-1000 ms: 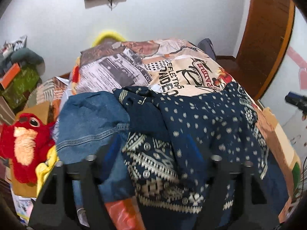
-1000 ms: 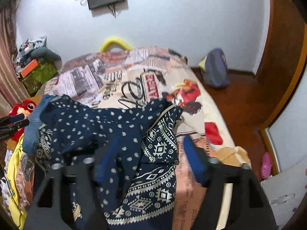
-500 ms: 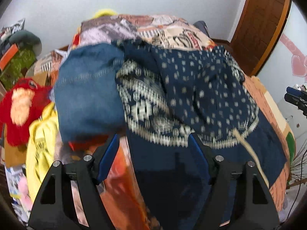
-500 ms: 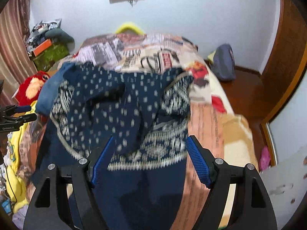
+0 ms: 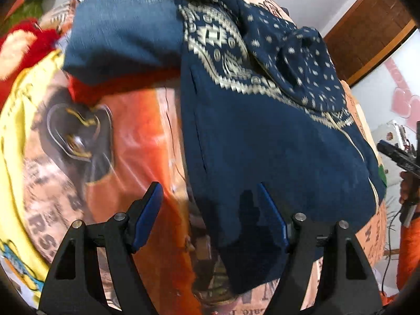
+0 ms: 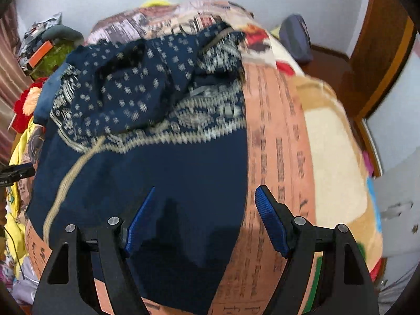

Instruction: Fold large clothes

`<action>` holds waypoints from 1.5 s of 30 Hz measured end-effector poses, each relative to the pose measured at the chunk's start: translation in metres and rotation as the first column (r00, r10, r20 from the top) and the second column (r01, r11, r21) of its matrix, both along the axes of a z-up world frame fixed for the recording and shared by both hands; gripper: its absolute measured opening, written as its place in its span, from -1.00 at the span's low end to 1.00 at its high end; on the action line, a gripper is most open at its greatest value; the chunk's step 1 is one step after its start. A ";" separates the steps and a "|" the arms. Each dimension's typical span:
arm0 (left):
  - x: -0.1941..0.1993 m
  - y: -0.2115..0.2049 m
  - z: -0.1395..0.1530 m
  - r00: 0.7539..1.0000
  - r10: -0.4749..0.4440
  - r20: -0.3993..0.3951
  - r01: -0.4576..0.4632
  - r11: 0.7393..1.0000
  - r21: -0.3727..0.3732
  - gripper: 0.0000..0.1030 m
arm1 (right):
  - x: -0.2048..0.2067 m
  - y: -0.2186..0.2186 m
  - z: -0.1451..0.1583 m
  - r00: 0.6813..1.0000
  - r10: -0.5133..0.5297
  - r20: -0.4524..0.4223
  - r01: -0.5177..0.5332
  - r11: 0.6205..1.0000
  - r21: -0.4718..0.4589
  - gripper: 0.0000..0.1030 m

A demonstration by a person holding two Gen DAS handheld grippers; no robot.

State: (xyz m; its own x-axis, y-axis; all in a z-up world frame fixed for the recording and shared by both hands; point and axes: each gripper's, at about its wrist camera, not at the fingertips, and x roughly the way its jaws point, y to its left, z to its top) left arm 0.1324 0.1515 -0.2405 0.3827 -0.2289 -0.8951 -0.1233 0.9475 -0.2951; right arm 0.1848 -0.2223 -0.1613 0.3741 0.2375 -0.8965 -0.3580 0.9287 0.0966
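A large navy garment [image 5: 262, 141] [image 6: 168, 173] with cream patterned bands and dots lies spread on the bed, its upper part bunched in a heap. My left gripper [image 5: 210, 207] stands open above the garment's near left corner, with nothing between its blue pads. Above the near right edge of the same garment my right gripper [image 6: 204, 210] also stands open and holds nothing. A cream drawstring [image 6: 68, 181] trails down the plain navy part. In the left wrist view the right gripper's tip shows at the far right edge [image 5: 396, 155].
Folded blue denim [image 5: 126, 26] lies at the garment's far left over something red. A red plush toy [image 5: 18, 50] and yellow cloth [image 5: 10, 141] sit left of the printed bedspread [image 6: 278, 157]. A wooden door [image 6: 383, 52] and a dark bag [image 6: 296, 39] stand at the right.
Both grippers have come down and tilted toward the bed, from above the bunched patterned part to the plain navy near end. Both stayed open. The garment now lies flatter and nearer.
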 end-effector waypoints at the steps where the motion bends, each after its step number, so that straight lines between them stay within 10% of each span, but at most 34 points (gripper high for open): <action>1: 0.000 -0.001 -0.002 1.000 -0.009 -0.003 0.009 1.000 -0.010 0.42 | -0.001 -0.001 -0.005 1.000 -0.003 -0.018 0.003 1.000 -0.001 0.42; 11: 0.015 -0.015 -0.028 0.999 -0.022 -0.024 0.017 0.980 -0.198 0.19 | 0.010 -0.013 -0.035 0.993 -0.032 -0.113 0.046 0.991 0.124 0.42; 19: 0.011 -0.012 -0.018 1.000 -0.012 0.008 0.013 0.978 -0.208 -0.76 | 0.021 -0.028 -0.052 0.978 -0.084 -0.189 0.128 0.964 0.234 0.36; 24: 0.015 -0.020 0.000 0.999 -0.024 0.046 0.030 0.991 -0.128 -0.84 | 0.019 -0.020 -0.041 0.982 -0.065 -0.176 0.113 0.954 0.279 -0.74; 45: 0.143 0.028 0.154 0.913 0.154 0.379 -0.088 0.979 -0.185 -0.89 | 0.120 0.030 0.078 0.975 -0.055 0.214 -0.002 0.966 0.259 -0.81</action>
State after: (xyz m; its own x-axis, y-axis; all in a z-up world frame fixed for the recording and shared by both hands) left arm 0.2755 0.1796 -0.0865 0.7266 -0.2863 -0.6246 -0.0782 0.8687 -0.4892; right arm 0.3045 -0.1922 -0.0834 0.5624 0.4353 -0.7030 -0.3722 0.8925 0.2549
